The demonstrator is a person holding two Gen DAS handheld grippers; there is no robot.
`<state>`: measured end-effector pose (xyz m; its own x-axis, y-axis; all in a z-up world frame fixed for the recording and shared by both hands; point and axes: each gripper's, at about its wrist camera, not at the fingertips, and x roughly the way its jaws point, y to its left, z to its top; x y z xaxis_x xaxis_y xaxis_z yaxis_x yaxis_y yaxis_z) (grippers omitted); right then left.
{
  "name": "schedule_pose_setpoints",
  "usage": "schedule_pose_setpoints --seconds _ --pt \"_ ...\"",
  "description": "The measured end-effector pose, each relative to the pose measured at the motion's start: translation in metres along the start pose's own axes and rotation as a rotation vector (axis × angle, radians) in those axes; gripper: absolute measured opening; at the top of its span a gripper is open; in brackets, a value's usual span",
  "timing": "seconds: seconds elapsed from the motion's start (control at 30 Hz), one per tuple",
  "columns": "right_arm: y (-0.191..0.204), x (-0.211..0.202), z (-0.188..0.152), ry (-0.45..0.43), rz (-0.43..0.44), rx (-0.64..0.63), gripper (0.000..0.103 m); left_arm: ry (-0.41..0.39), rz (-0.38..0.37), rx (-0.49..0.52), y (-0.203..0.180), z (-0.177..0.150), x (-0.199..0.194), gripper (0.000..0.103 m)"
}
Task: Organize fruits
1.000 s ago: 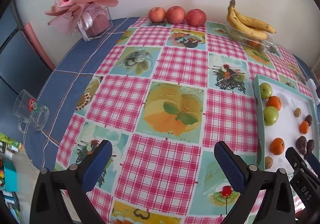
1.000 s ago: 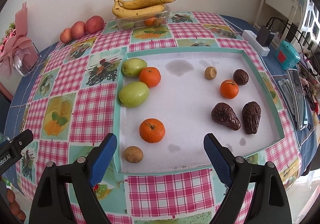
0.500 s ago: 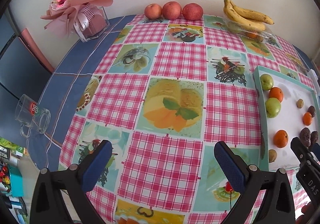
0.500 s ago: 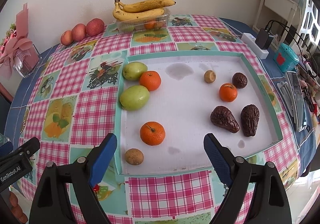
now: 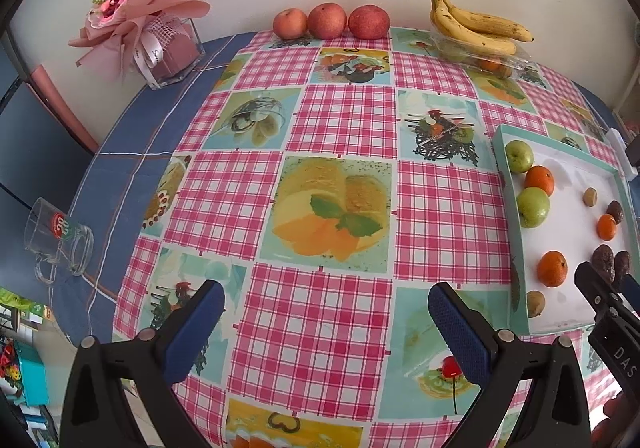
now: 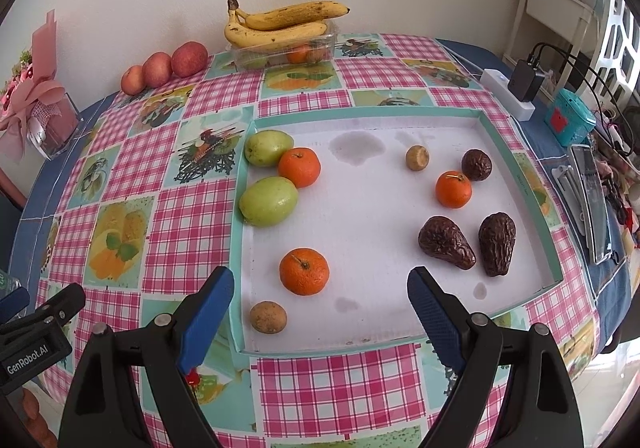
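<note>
Both grippers are black plastic clamps. The left gripper (image 5: 326, 322) and right gripper (image 6: 320, 308) carry ribbed blue pads (image 6: 432, 318) and silver screws (image 6: 478, 318).

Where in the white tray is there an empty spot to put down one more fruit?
The middle of the tray is bare, between the green fruits on its left side and the wrinkled brown fruits on its right. The near right corner is free too. It is crowded along the left wall, with two green fruits and an orange bunched together.
</note>
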<state>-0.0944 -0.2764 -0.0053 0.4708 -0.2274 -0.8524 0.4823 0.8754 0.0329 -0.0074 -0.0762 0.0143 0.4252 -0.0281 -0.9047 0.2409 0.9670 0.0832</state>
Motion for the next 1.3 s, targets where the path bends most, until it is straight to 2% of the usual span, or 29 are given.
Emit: schedule_pose_setpoints --seconds 0.5,1.3 --pt "0.0012 -0.0011 -0.0001 -0.002 -0.002 0.002 0.089 -0.003 -0.019 -0.002 -0.0012 0.0003 -0.0022 0.103" --pt "0.0027 -0.0017 0.0003 0.002 -0.003 -0.008 0.089 0.014 -0.001 -0.012 0.0035 -0.0007 0.0014 0.103"
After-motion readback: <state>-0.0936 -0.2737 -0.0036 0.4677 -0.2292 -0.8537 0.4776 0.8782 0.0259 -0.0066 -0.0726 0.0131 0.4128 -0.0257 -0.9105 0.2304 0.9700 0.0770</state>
